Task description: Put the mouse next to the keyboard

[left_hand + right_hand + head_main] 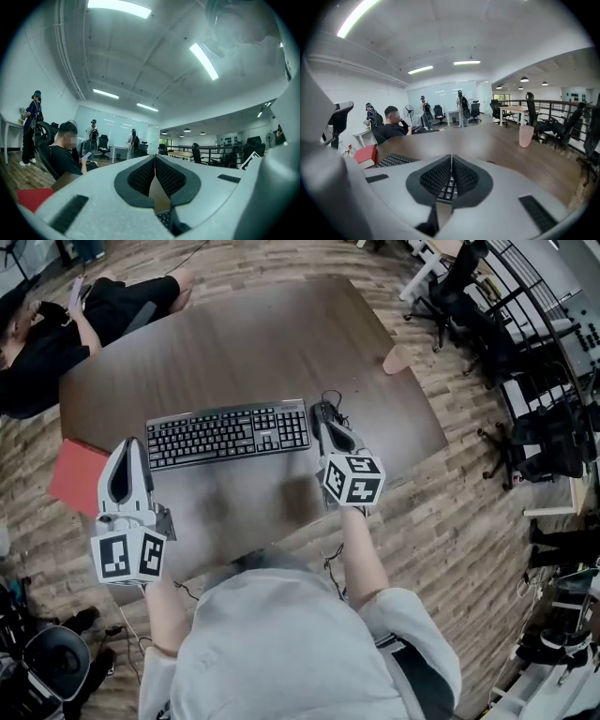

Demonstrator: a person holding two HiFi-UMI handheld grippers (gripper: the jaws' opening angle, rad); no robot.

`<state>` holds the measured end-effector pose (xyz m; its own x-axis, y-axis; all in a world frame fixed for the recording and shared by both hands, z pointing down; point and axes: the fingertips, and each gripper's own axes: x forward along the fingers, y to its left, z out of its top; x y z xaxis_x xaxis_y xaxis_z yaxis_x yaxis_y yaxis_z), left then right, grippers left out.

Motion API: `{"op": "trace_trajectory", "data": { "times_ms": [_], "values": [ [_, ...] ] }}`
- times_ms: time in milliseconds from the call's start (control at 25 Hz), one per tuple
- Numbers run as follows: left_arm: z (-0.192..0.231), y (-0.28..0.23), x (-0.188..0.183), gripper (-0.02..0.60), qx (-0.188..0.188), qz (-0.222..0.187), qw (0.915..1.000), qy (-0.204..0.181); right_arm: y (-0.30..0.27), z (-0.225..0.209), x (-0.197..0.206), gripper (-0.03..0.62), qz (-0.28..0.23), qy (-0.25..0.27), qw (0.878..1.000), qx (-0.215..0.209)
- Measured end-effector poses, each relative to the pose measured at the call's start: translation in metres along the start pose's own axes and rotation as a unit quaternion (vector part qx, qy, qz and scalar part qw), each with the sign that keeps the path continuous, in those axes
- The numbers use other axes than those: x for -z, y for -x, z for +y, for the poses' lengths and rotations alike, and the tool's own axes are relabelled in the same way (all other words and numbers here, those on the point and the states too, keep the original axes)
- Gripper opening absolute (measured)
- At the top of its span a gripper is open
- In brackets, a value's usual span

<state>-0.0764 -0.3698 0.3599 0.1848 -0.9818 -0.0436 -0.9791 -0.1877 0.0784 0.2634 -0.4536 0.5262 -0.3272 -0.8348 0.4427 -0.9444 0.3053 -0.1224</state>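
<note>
Beside the keyboard's [225, 432] right end, mouse [322, 412], right hand-held gripper [451, 160] just over it (jaws together, empty).

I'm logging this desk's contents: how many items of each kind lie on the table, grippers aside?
Keyboard: 1
Pink cup: 1
Red book: 1
Cable beside the right gripper: 1 (mouse itself not made out)
Total: 4

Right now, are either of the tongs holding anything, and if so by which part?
Nothing is held. The left tongs and the right tongs are both shut, pads together, with nothing between them.
</note>
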Motion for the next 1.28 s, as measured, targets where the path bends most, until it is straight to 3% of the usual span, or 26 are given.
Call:
{"op": "trace_trajectory", "data": {
  "times_ms": [320, 1280],
  "values": [
    [0.002, 0.021, -0.009, 0.011, 0.032, -0.008, 0.9994, 0.001, 0.049, 0.038, -0.02, 0.018, -0.047, 0.03, 0.998, 0.013],
    [0.012, 0.069, -0.029, 0.011, 0.101, -0.011, 0.9947, -0.013, 0.168, 0.122, -0.064, 0.02, -0.165, 0.025, 0.985, 0.046]
  ]
}}
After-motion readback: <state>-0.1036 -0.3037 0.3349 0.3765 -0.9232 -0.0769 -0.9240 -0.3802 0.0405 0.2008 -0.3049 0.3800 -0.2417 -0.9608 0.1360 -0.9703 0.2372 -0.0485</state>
